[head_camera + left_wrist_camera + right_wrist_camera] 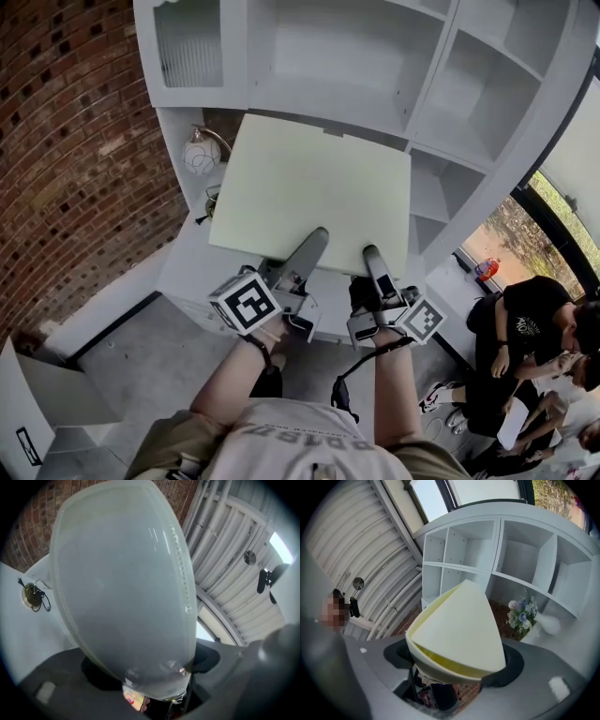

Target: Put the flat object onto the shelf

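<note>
The flat object is a pale yellow-green board (pixel 314 192), held up level in front of the white shelf unit (pixel 375 66). My left gripper (pixel 314 239) is shut on its near edge at the left, and my right gripper (pixel 372 255) is shut on the same edge at the right. In the left gripper view the board (pixel 122 583) fills most of the picture, its underside grey, and runs down between the dark jaws of the left gripper (pixel 152 679). The right gripper view shows a corner of the board (pixel 459 630) clamped in the right gripper (pixel 457 677).
A brick wall (pixel 66 141) stands at the left. A round white ornament (pixel 201 157) sits on the low shelf under the board's left corner. Flowers (pixel 520 611) and a white vase (pixel 548 623) stand in a shelf bay. People sit on the floor at the right (pixel 534 328).
</note>
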`<action>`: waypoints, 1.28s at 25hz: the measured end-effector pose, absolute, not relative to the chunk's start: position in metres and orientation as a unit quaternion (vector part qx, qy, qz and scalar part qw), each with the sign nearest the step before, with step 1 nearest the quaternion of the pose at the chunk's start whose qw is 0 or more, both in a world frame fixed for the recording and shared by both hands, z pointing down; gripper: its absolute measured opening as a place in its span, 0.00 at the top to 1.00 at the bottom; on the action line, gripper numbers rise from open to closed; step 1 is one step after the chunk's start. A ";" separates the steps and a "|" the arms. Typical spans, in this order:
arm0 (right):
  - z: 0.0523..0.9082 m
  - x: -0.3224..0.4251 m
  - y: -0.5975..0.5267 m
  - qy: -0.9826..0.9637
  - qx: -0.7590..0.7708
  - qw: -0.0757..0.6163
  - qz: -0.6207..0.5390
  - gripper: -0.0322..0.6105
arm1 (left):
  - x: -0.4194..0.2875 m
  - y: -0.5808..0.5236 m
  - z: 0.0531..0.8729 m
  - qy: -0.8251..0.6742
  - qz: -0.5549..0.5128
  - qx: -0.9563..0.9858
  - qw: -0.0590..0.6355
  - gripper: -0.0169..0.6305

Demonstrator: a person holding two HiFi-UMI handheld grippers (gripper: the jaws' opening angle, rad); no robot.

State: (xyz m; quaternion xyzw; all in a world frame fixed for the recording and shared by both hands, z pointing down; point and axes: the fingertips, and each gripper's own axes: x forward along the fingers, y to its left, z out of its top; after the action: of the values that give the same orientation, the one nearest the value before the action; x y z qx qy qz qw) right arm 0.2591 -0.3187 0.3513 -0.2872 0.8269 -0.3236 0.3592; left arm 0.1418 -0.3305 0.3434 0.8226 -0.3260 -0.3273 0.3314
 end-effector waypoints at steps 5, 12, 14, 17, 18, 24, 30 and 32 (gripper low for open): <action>0.336 0.255 -0.355 0.831 -0.291 0.362 -0.306 0.32 | 0.139 -0.368 0.325 -0.306 -0.335 0.832 0.319 0.36; 0.318 0.249 -0.405 0.827 -0.304 0.367 -0.300 0.32 | 0.134 -0.421 0.306 -0.283 -0.340 0.840 0.314 0.36; 0.316 0.247 -0.417 0.824 -0.308 0.367 -0.301 0.32 | 0.131 -0.434 0.304 -0.285 -0.337 0.840 0.315 0.36; 0.311 0.244 -0.434 0.820 -0.315 0.367 -0.305 0.32 | 0.128 -0.454 0.304 -0.289 -0.332 0.839 0.322 0.35; 0.309 0.243 -0.440 0.819 -0.318 0.368 -0.306 0.32 | 0.127 -0.460 0.302 -0.286 -0.332 0.839 0.323 0.35; 0.301 0.244 -0.470 0.810 -0.334 0.370 -0.308 0.32 | 0.126 -0.494 0.296 -0.285 -0.317 0.844 0.327 0.35; 0.302 0.250 -0.495 0.799 -0.360 0.361 -0.318 0.32 | 0.134 -0.517 0.292 -0.266 -0.322 0.840 0.345 0.34; 0.303 0.252 -0.502 0.794 -0.369 0.360 -0.322 0.33 | 0.136 -0.525 0.295 -0.265 -0.321 0.838 0.352 0.33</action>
State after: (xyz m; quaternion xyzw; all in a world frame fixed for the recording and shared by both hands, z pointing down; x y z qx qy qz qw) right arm 0.2520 -0.5018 0.3026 -0.3686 0.7942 -0.3219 0.3602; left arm 0.1355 -0.5246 0.2945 0.8384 -0.2652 -0.3207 0.3519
